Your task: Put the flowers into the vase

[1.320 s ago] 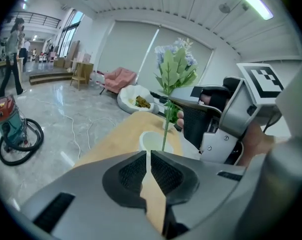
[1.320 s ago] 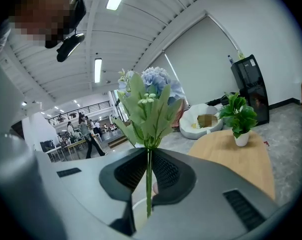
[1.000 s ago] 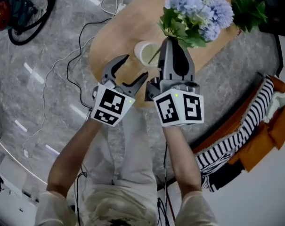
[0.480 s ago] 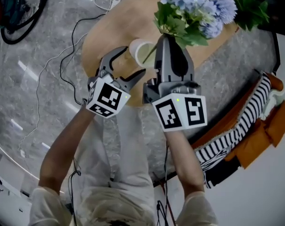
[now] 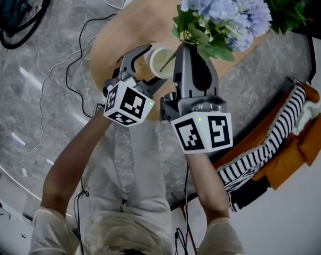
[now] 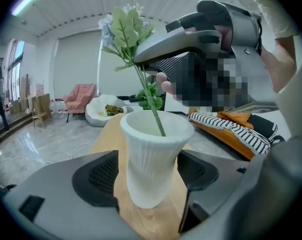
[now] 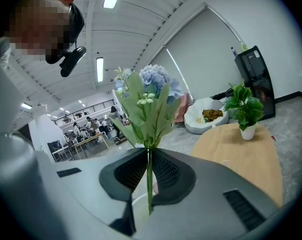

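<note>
A white ribbed vase (image 5: 159, 61) stands on the round wooden table (image 5: 120, 36). My left gripper (image 5: 151, 68) is open, one jaw on each side of the vase (image 6: 153, 159), with table wood showing in the gap at the left pad. My right gripper (image 5: 190, 47) is shut on the green stem of a bunch of pale blue flowers (image 5: 224, 9) held over the vase. In the left gripper view the stem (image 6: 155, 111) slants down into the vase's mouth. In the right gripper view the stem (image 7: 150, 179) is pinched between the pads, with leaves and blooms (image 7: 148, 99) above.
A small potted green plant (image 5: 281, 9) stands at the table's far side. Cables (image 5: 78, 57) trail over the grey floor at the left, by a coiled hose (image 5: 19, 7). Striped and orange cloth (image 5: 274, 147) lies at the right. A white beanbag (image 6: 106, 110) sits beyond the table.
My left gripper has moved forward and rolled, so its jaws now stand round the vase. The right gripper with the flowers has hardly moved.
</note>
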`<state>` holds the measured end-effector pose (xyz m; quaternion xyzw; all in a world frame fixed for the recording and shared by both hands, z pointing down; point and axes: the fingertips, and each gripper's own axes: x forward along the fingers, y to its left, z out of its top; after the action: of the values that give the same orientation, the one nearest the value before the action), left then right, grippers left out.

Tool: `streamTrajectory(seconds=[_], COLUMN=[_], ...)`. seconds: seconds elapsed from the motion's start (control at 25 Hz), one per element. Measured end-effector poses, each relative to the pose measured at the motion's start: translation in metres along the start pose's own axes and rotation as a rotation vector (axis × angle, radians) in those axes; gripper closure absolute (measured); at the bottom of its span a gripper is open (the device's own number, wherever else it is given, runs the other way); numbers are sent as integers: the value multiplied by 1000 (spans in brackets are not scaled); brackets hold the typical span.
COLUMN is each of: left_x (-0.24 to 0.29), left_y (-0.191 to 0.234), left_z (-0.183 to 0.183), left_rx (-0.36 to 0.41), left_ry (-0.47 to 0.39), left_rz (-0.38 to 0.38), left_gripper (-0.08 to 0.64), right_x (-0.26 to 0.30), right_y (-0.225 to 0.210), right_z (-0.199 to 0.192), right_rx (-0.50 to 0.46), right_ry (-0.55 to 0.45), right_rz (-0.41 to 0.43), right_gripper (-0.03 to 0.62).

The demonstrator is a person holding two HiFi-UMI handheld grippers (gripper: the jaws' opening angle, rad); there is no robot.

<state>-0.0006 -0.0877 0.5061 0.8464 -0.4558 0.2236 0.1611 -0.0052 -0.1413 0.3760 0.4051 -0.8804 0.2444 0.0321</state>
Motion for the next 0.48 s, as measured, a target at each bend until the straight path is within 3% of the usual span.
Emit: streamTrajectory(seconds=[0.2,0.48], left_x=[5,1], left_y=[-2,-7], left_z=[3,-4], left_rx=[66,63], left_ry=[-10,-25], left_rz=[-9,-19], left_gripper=[213,242], right_x=[-2,-10], right_y=[2,7], right_z=[-3,-10], right_rx=[-1,-14], right_ry=[10,4], right_rz=[11,16], right_gripper=[560,560])
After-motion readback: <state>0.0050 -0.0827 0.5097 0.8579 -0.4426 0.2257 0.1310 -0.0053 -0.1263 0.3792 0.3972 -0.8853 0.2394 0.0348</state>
